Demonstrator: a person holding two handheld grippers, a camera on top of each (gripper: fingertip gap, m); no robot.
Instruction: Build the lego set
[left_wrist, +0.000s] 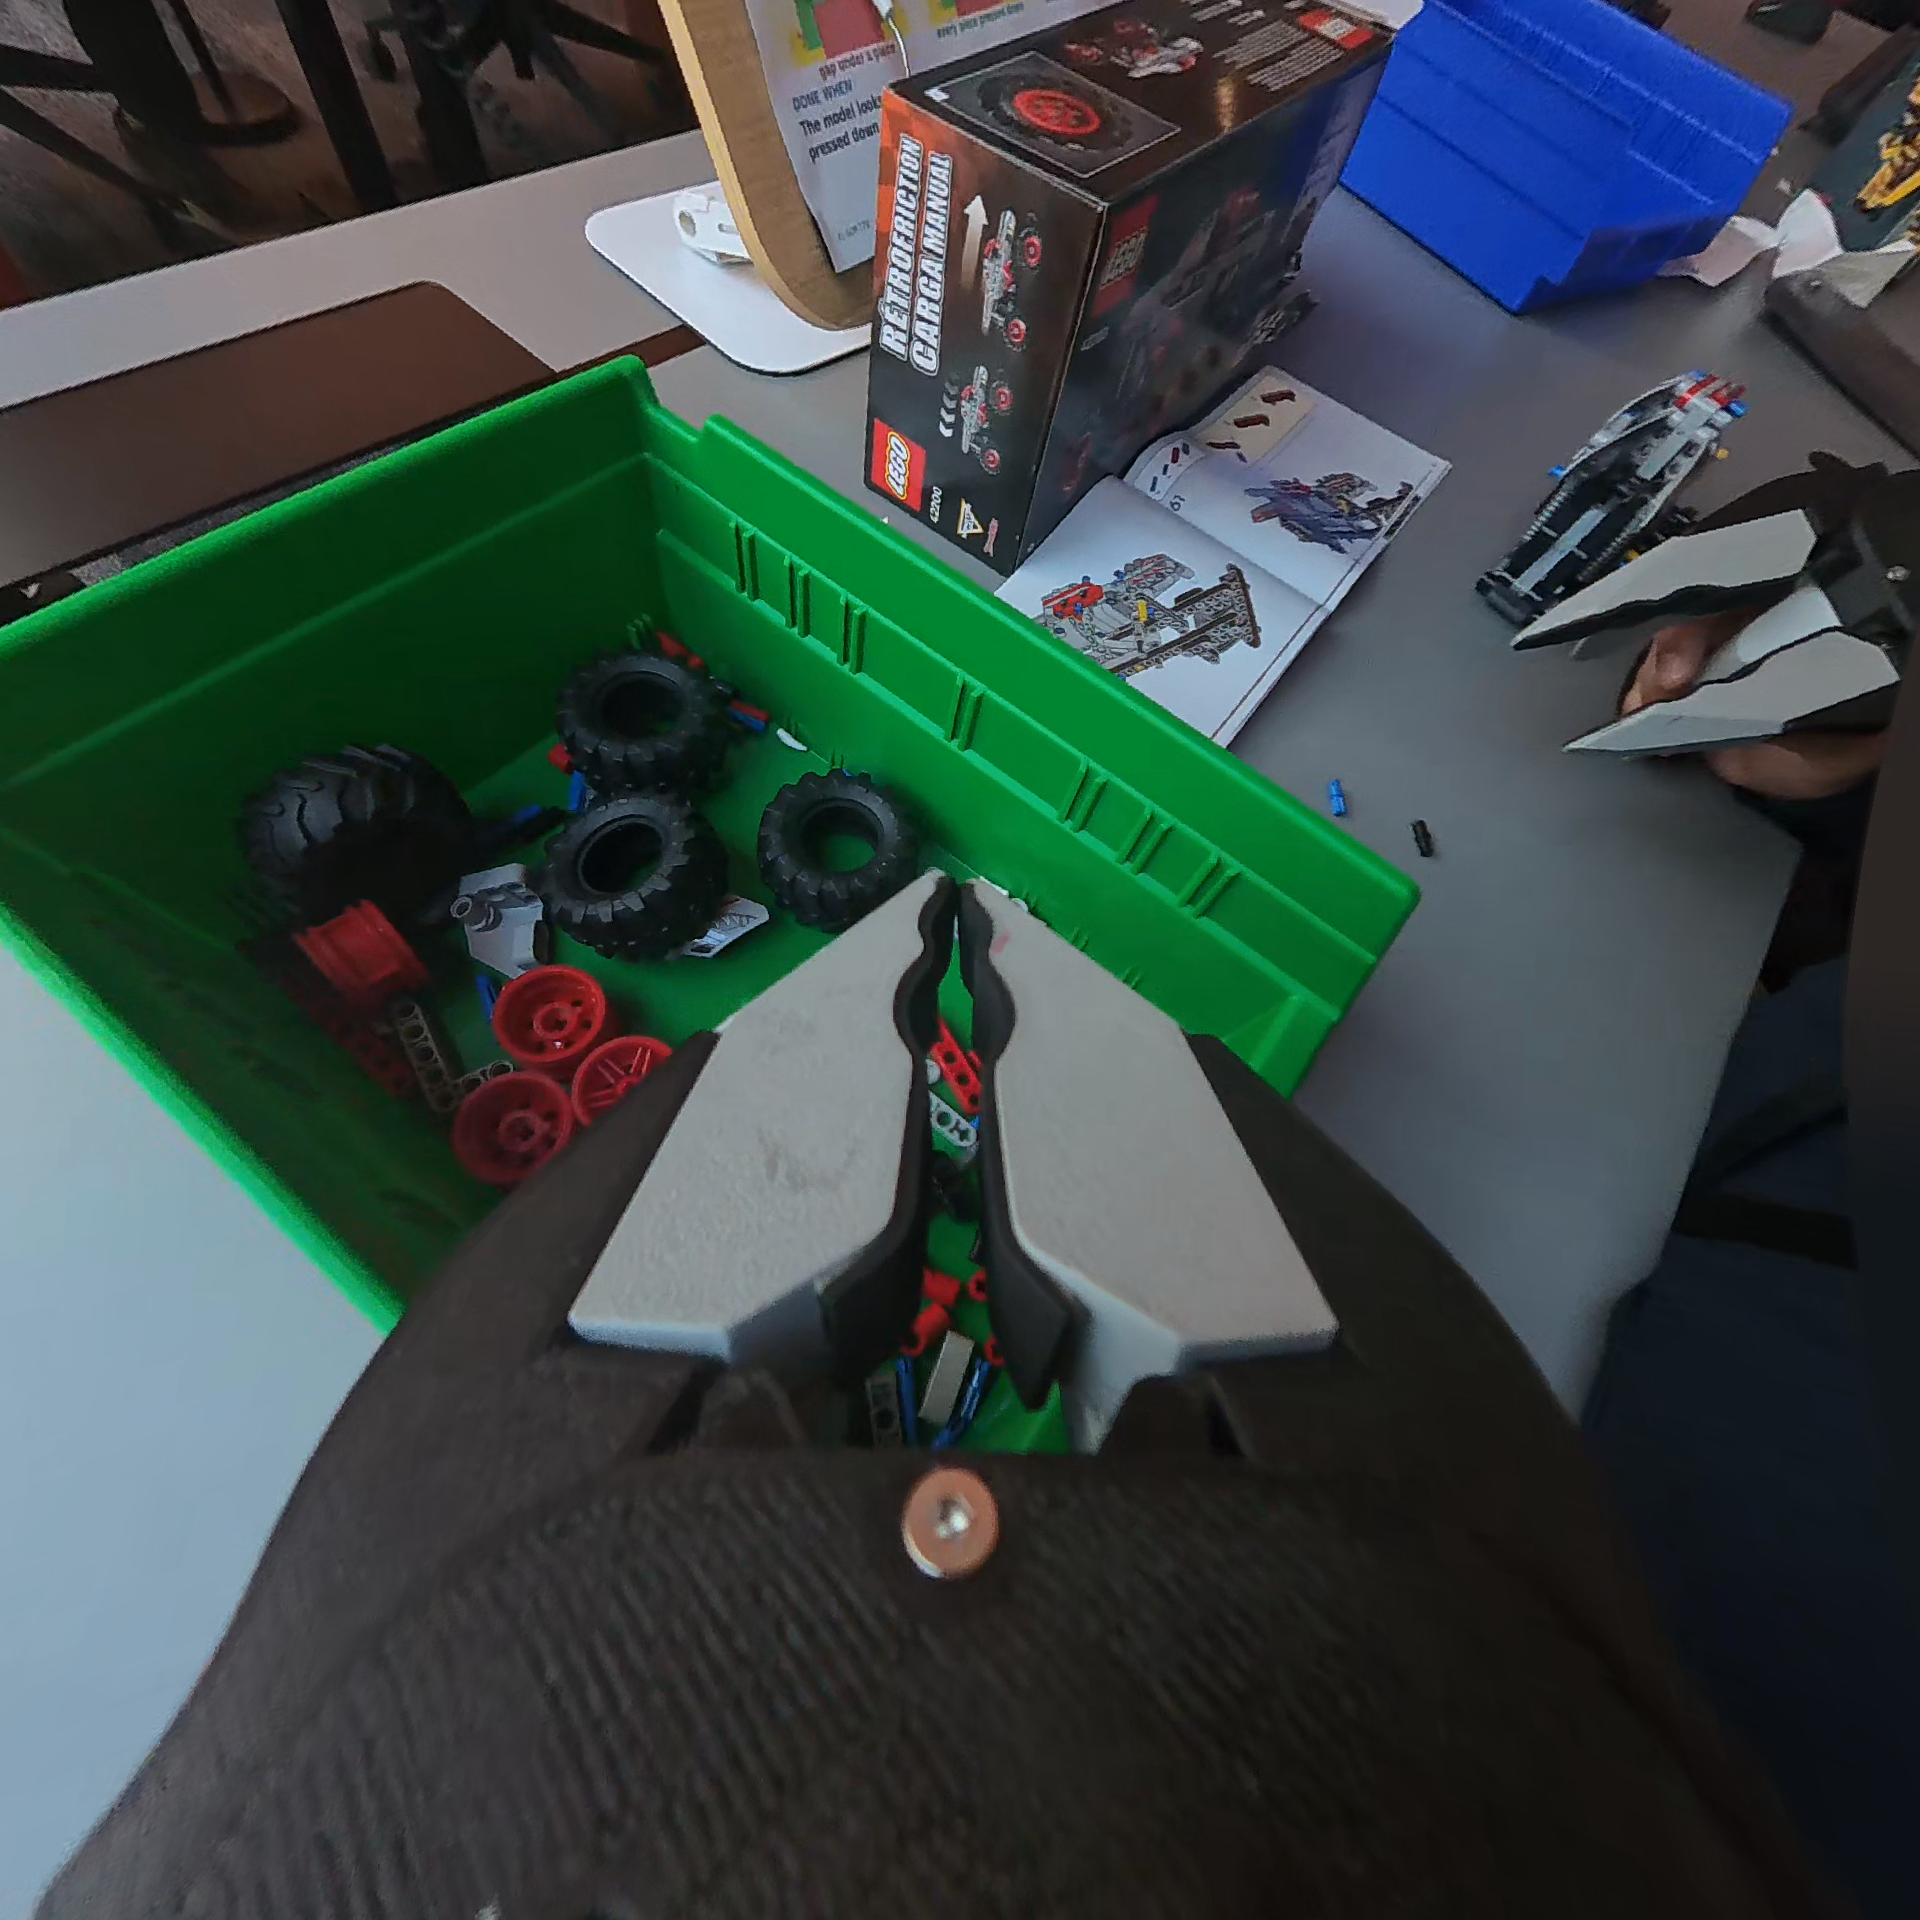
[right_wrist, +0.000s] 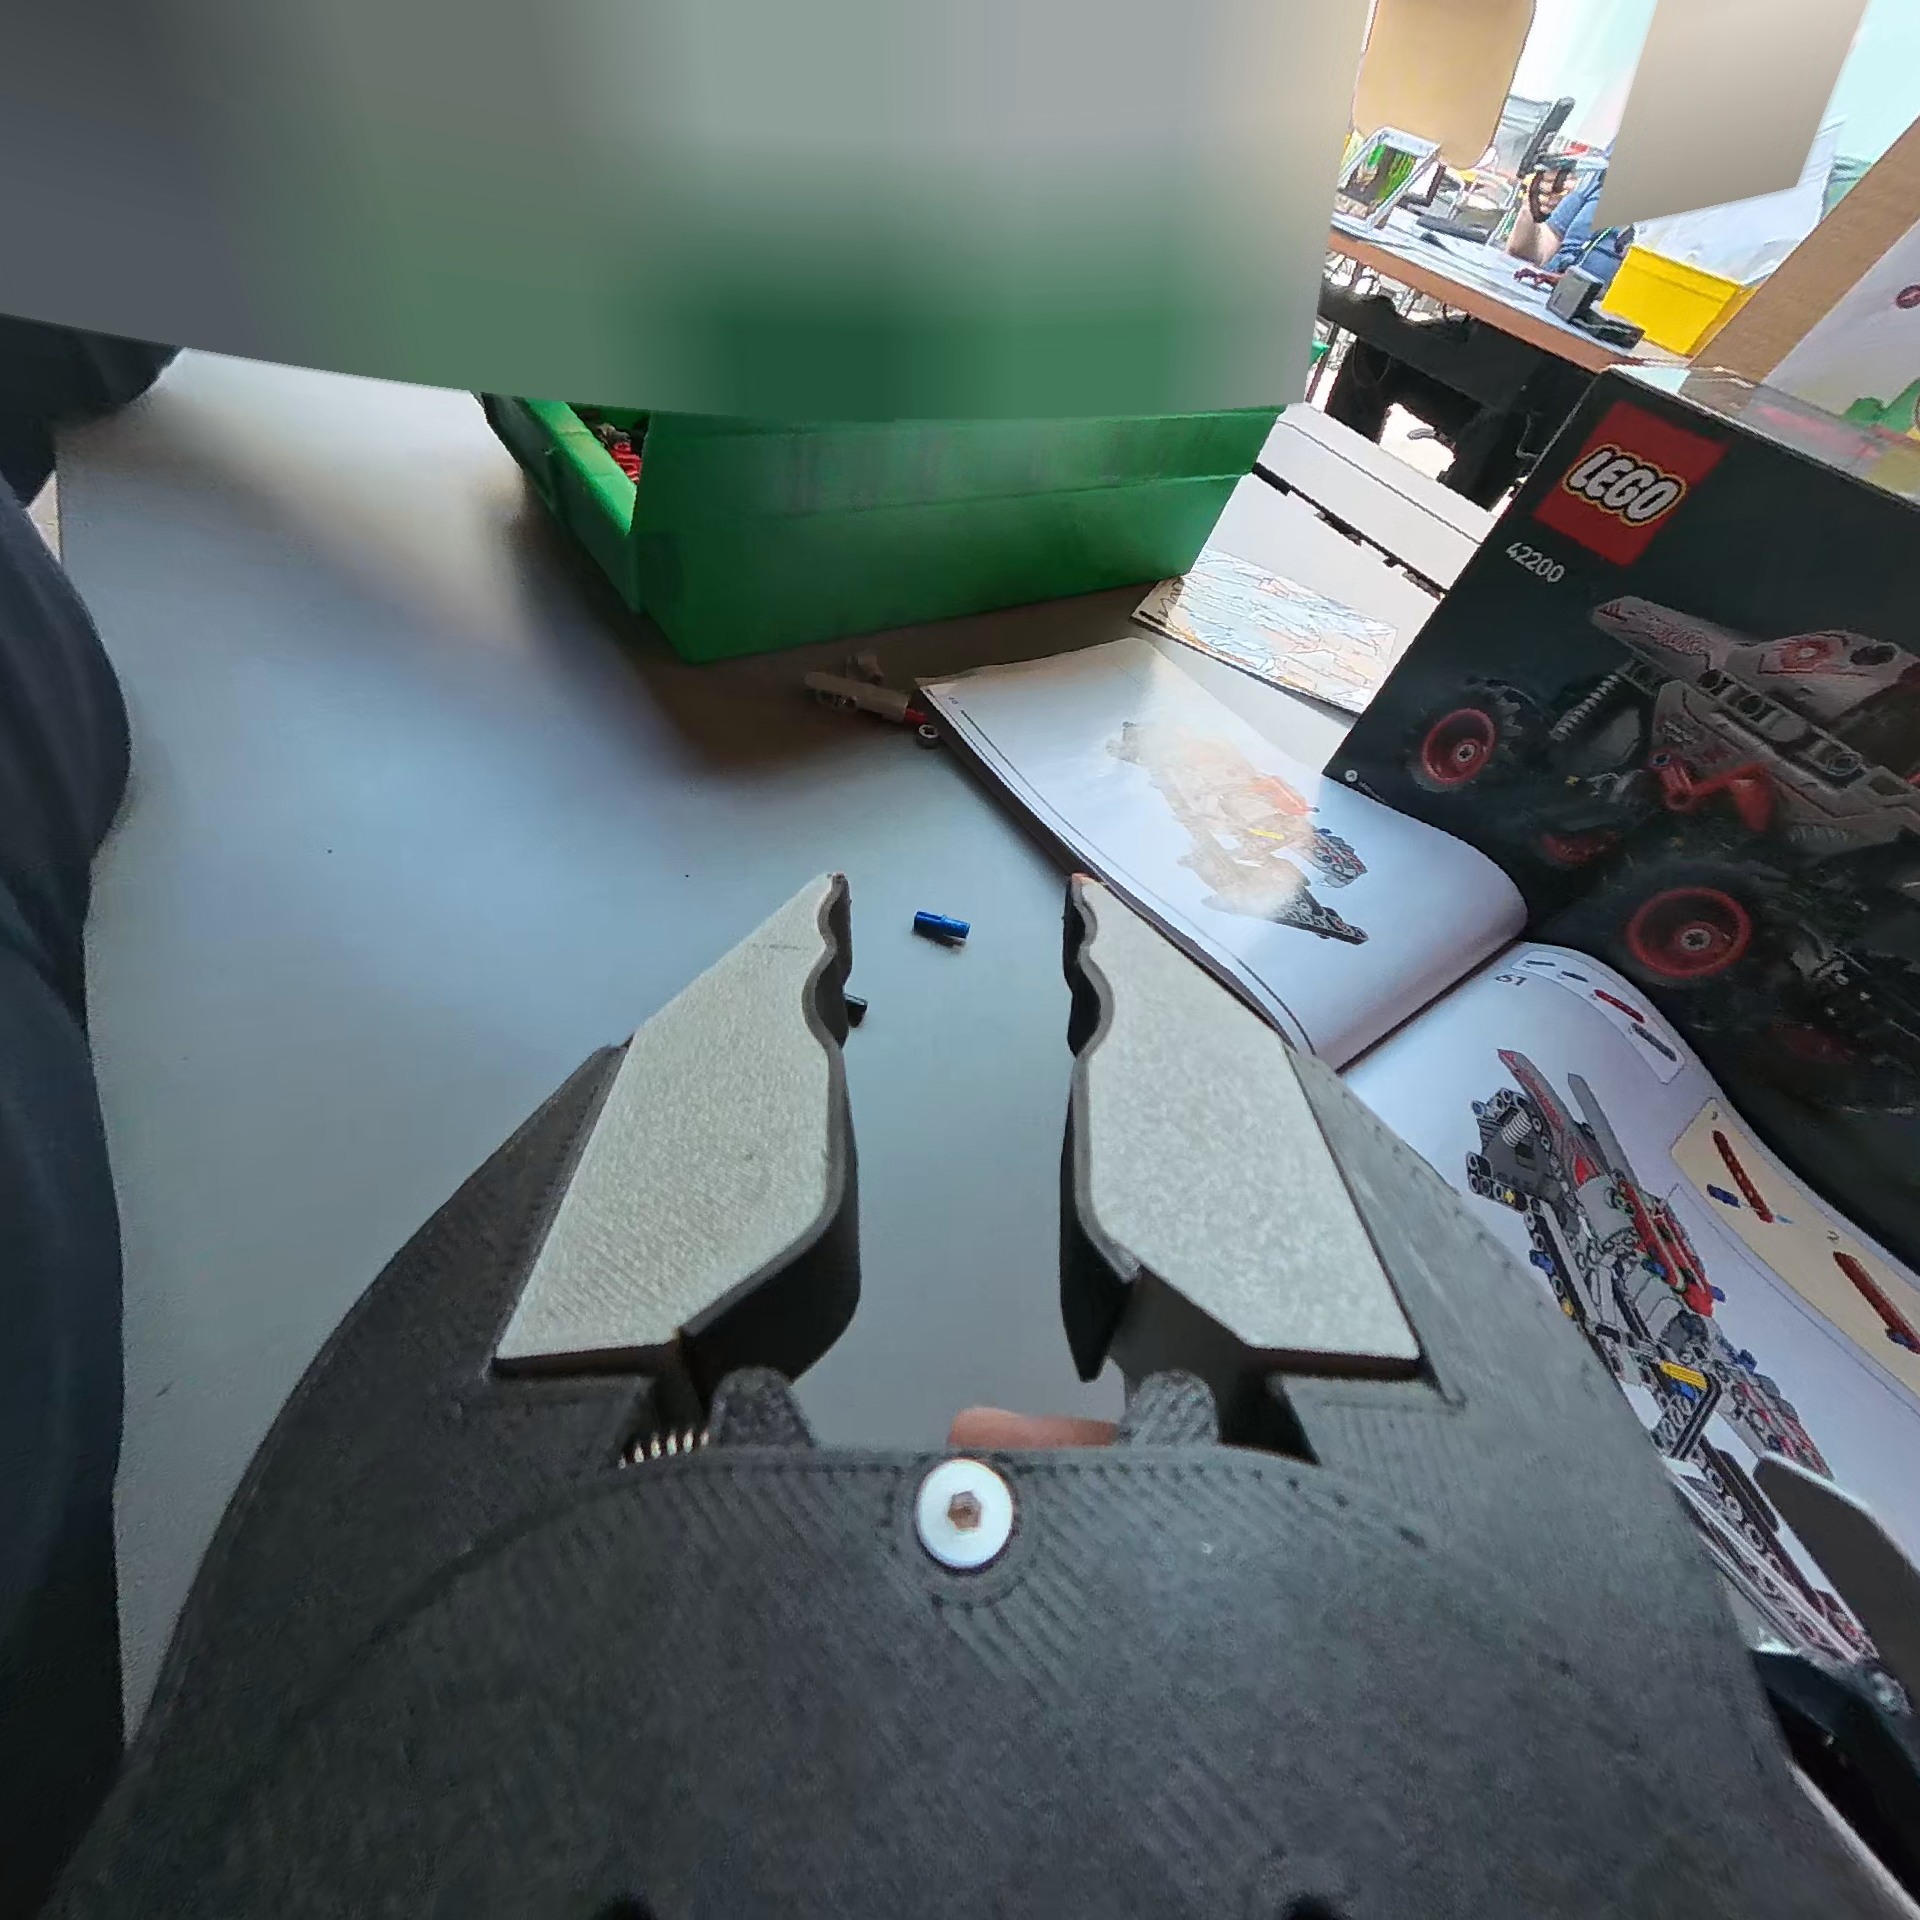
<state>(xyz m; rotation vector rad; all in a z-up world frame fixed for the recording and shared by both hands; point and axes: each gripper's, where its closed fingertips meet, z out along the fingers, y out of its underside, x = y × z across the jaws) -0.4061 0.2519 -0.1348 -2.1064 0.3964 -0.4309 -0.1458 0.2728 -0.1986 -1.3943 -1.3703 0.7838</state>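
One blue pin lies between the spread right gripper tips.

Both tools share one build. The left gripper has a dark brown-black printed body with fine ribbed layer lines, and a round copper-toned washer with a silver screw sits on the body's midline, just behind the roots of the fingers. Its two fingers are pale grey wedges tapering to points, each lined on the inner edge with a wavy black rubber pad.

The right gripper has the same black ribbed shell, but its washer is white, around a hex-socket screw. A small coiled spring shows left of that washer. A dark sleeve fills the far left edge.
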